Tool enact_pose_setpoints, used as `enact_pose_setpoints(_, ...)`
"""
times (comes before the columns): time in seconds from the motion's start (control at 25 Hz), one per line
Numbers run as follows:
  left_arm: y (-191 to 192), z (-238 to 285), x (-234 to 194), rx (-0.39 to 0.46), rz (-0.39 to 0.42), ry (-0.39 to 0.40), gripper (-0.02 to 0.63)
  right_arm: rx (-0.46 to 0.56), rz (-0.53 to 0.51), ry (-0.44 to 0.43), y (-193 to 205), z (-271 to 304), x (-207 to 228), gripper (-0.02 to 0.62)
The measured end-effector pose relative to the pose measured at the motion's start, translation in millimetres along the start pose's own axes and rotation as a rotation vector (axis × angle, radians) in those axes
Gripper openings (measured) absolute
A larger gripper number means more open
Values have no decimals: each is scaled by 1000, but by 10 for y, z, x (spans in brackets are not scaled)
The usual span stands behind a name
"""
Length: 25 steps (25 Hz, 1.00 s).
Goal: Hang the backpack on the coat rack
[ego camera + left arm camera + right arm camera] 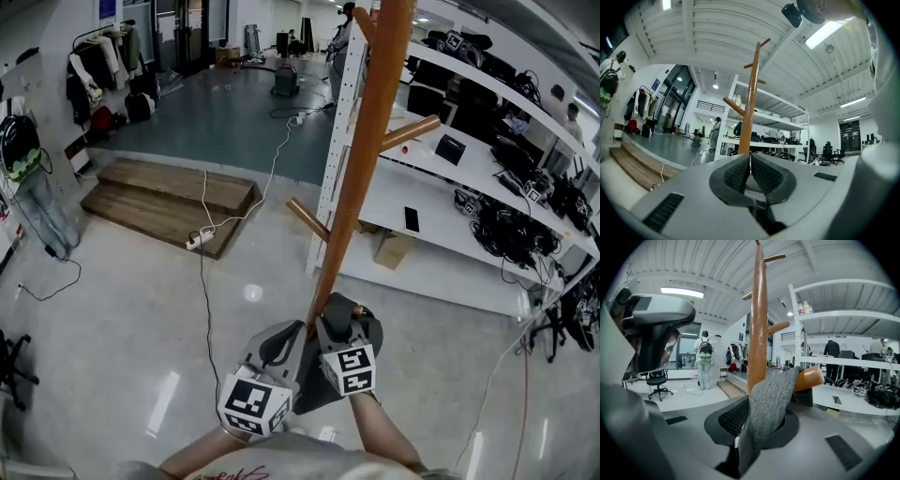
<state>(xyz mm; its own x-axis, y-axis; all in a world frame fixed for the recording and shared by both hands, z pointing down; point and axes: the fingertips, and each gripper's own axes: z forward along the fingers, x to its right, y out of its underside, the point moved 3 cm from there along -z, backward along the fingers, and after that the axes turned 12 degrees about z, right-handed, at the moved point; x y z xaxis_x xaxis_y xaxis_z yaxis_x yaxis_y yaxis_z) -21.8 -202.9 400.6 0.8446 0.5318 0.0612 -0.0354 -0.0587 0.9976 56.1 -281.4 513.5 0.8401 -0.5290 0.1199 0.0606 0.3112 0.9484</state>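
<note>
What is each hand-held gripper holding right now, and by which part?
The right hand-held gripper pinches the backpack's grey strap; the left hand-held gripper is shut, empty.

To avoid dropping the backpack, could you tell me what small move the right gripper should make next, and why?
Probably ease the right gripper down slightly: its fingers pinch the grey strap, which seems draped over the wooden peg of the coat rack, so the peg takes the weight before release.
</note>
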Motion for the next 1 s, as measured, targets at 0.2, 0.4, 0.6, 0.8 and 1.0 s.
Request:
enact_pose_setpoints(0.2, -5, 7, 23, 0, -3, 17, 21, -43, -4, 57, 82, 45, 10, 156)
enact_pose_setpoints(0.4, 14, 24, 74, -6, -5, 44, 21, -86, 28, 88, 253, -10, 16, 177)
enact_pose_setpoints(0.6, 54, 42, 95, -11, -11, 66, 21, -69, 51, 128, 313, -187, 62, 183)
enact_pose_setpoints(0.8, 78, 46, 84, -7, -16, 82, 21, -8, 35, 193, 250, -614, 107, 184)
enact_pose_setpoints(1.0, -6, 72, 70, 16, -10, 93, 21, 174, 5, 215, -318, -1031, 56, 184)
